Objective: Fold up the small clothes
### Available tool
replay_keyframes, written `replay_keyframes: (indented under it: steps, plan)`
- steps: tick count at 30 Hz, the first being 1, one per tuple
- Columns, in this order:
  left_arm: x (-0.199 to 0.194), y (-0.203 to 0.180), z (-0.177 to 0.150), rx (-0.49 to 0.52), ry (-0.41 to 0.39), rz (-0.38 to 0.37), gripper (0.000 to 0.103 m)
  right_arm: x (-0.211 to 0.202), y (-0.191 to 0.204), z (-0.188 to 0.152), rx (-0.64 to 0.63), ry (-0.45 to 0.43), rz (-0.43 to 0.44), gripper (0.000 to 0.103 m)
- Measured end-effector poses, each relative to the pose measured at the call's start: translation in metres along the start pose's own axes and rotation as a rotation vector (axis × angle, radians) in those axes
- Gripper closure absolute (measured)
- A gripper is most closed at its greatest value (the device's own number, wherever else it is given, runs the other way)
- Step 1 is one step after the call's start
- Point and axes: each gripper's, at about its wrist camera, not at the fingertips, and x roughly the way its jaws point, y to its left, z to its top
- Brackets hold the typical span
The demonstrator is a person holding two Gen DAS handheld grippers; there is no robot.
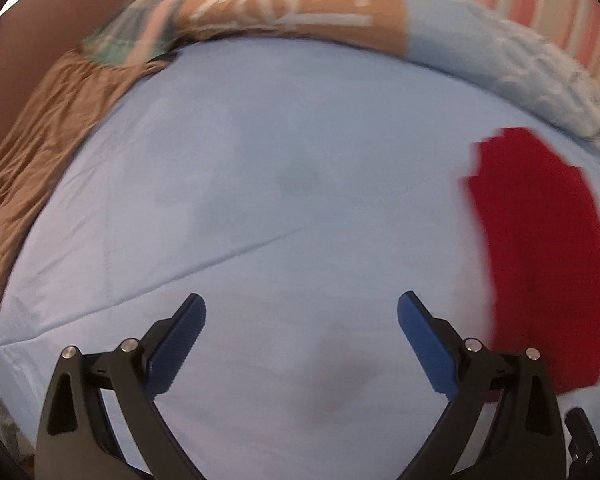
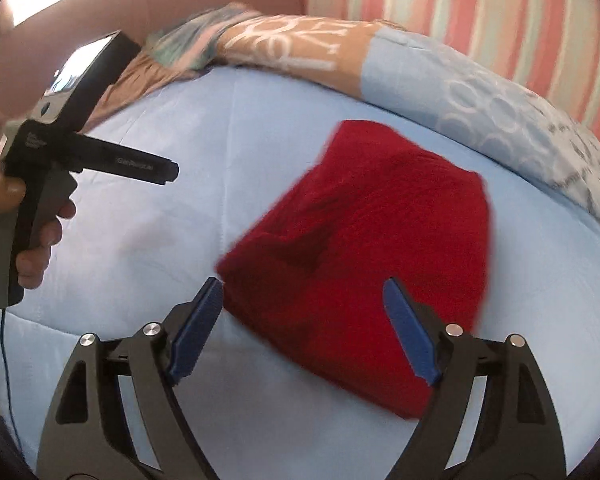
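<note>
A red knitted garment [image 2: 364, 248] lies folded in a compact block on the light blue bedsheet [image 2: 140, 220]. My right gripper [image 2: 304, 292] is open and empty, its blue pads just above the garment's near edge. In the left wrist view the same garment [image 1: 540, 248] lies at the right. My left gripper [image 1: 300, 308] is open and empty over bare sheet, left of the garment. In the right wrist view the left gripper's body [image 2: 60, 152] shows at the left, held in a hand; its jaws are hidden there.
A patterned orange, teal and light blue blanket [image 2: 300, 48] is bunched along the far edge of the bed. A pink striped wall [image 2: 480, 20] stands behind it. A brown cover [image 1: 40, 152] hangs at the bed's left side.
</note>
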Motion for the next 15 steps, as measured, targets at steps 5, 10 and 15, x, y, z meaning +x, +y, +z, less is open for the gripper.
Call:
replay_keyframes:
  steps: [5,10,15]
  plan:
    - [-0.032,-0.074,0.002,0.095,-0.041,-0.186,0.006,-0.014,-0.061,-0.018,0.153,0.035,-0.093,0.022]
    - [-0.009,-0.121,-0.021,0.253,-0.064,-0.010,0.006,-0.023,-0.097,-0.041,0.274,0.038,-0.148,0.022]
    - [0.005,-0.083,-0.052,0.174,-0.052,-0.012,0.006,-0.025,-0.104,-0.055,0.318,0.040,-0.146,0.022]
